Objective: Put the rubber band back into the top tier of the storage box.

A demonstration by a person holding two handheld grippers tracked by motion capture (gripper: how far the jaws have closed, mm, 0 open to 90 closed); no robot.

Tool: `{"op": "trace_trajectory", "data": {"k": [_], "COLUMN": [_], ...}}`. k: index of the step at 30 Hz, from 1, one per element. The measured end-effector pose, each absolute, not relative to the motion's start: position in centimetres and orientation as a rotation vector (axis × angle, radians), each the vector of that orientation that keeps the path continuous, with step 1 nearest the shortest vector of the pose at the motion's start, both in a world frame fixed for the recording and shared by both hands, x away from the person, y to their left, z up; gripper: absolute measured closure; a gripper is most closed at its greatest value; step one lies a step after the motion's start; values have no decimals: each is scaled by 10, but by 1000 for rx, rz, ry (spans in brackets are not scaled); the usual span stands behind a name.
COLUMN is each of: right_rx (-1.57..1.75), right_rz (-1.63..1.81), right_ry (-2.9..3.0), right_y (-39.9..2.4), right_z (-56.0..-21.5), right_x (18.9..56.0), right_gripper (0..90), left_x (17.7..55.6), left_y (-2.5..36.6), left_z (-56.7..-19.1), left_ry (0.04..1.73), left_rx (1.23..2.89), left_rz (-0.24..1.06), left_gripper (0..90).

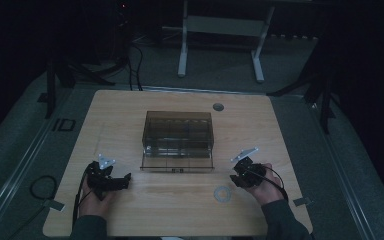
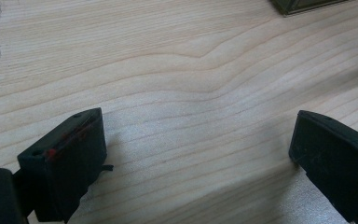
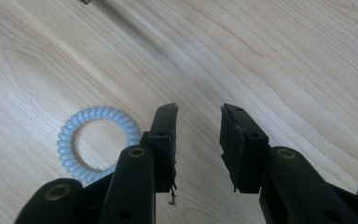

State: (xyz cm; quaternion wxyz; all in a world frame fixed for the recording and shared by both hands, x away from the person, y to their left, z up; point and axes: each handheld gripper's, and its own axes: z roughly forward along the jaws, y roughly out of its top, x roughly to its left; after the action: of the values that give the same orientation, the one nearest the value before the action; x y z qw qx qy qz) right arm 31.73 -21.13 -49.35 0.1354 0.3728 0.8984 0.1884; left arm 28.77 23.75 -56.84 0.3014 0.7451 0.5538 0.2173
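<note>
The right gripper [image 3: 198, 128] had its two black jaws partly apart, with nothing between them, only bare wood. It hung just over the table [image 1: 130, 115], and the coil hair tie [image 3: 98, 143] lay flat right beside its left jaw, maybe touching it, but not in the gap. So the hair tie was not picked up yet. From above, the pale ring [image 1: 223, 193] sat on the wood just by the right hand [image 1: 262, 182], near the front edge. The left gripper [image 2: 198, 149] had its jaws wide apart and held nothing; it rested low near the table on the other side, in the left hand [image 1: 97, 192]. Farther back, in the middle of the table, stood a clear brown box [image 1: 178, 131] with its drawer [image 1: 177, 161] pulled out toward the person. I could not see anything in the drawer. It looked like the job was only beginning: the drawer was open, but the ring had to be grabbed and, I guess, carried over to it
</note>
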Motion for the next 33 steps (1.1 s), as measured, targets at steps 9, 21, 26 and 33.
{"op": "trace_trajectory", "data": {"k": [9,21,26,33], "right_rx": [1046,999,976,958], "right_rz": [530,503,484,463], "right_ry": [2641,2686,2708,2738], "right_y": [-205,-196,-191,-186], "right_z": [-494,-498,-500,-505], "right_x": [317,316,315,313], "right_gripper": [660,659,657,657], "left_x": [288,288,288,288], "left_y": [238,237,237,237], "left_z": [-568,-568,-568,-568], "left_ry": [1469,1469,1469,1469], "left_rx": [1977,1976,1976,1976], "left_rz": [576,576,576,576], "left_gripper": [38,38,38,38]}}
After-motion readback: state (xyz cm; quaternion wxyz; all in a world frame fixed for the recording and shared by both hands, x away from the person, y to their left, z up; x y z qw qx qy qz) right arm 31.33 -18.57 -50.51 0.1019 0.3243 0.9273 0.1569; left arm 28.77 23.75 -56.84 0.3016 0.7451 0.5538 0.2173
